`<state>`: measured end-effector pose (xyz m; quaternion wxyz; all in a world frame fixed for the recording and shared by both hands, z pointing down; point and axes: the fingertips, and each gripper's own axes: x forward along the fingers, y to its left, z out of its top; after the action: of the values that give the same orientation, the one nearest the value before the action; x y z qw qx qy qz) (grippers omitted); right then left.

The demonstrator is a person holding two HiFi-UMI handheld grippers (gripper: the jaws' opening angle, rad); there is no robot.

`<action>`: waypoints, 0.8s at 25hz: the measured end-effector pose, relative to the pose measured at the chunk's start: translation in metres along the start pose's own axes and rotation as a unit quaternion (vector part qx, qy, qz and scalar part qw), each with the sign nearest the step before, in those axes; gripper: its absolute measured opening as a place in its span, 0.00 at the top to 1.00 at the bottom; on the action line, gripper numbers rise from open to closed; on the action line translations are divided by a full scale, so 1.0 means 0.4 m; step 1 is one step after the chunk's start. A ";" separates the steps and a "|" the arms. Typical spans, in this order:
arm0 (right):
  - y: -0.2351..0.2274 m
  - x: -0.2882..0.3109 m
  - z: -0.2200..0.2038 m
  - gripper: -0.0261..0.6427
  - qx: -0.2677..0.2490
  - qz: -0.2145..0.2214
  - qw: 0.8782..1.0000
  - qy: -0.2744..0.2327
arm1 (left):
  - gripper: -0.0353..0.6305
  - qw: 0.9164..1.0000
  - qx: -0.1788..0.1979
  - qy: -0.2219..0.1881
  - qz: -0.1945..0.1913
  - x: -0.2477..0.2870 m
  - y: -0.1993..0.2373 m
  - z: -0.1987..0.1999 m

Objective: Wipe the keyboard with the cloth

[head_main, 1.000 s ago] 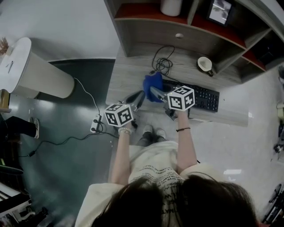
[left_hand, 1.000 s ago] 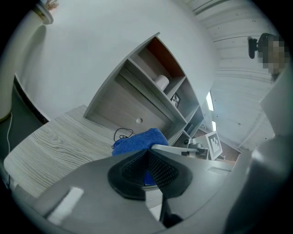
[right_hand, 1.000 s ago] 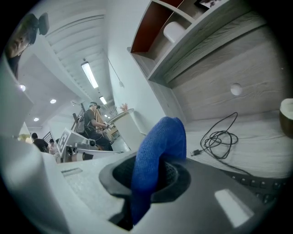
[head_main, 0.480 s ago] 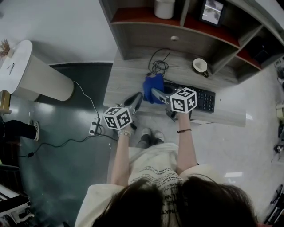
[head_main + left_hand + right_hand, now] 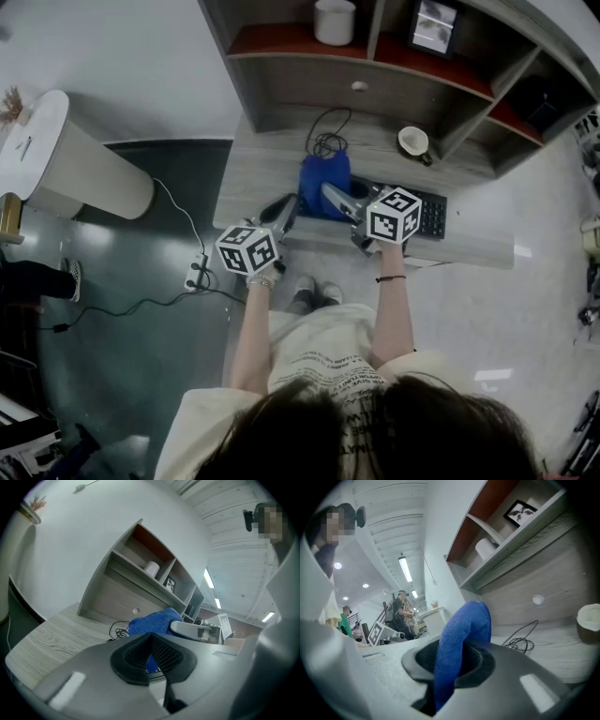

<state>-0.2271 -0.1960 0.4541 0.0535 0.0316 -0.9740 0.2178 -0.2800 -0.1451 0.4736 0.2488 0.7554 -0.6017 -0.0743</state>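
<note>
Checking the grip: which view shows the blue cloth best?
The right gripper view: the cloth fills the centre, clamped between the right gripper's jaws. The head view shows it small, from above, by the keyboard. The left gripper view shows it partly, behind the left gripper's jaws.

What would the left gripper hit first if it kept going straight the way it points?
Probably the cloth: it sits dead ahead of the left gripper, clamped in the right gripper above the desk. Depth is unclear, so the desk's surface might come first.
</note>
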 end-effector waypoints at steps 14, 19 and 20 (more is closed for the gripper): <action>-0.020 -0.038 0.041 0.87 -0.015 0.004 1.000 -0.027 | 0.94 0.999 0.041 -0.002 -0.016 0.041 -0.040 0.020; -0.024 -0.037 0.050 0.87 -0.018 0.006 0.999 -0.027 | 0.94 0.999 0.046 -0.003 -0.021 0.049 -0.048 0.030; -0.025 -0.036 0.051 0.87 -0.018 0.006 0.999 -0.027 | 0.94 0.999 0.047 -0.004 -0.021 0.050 -0.048 0.031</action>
<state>-0.2136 -0.2132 0.4381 0.0260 0.0306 -0.9790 0.1998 -0.2631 -0.1647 0.4575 0.2095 0.7782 -0.5896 -0.0541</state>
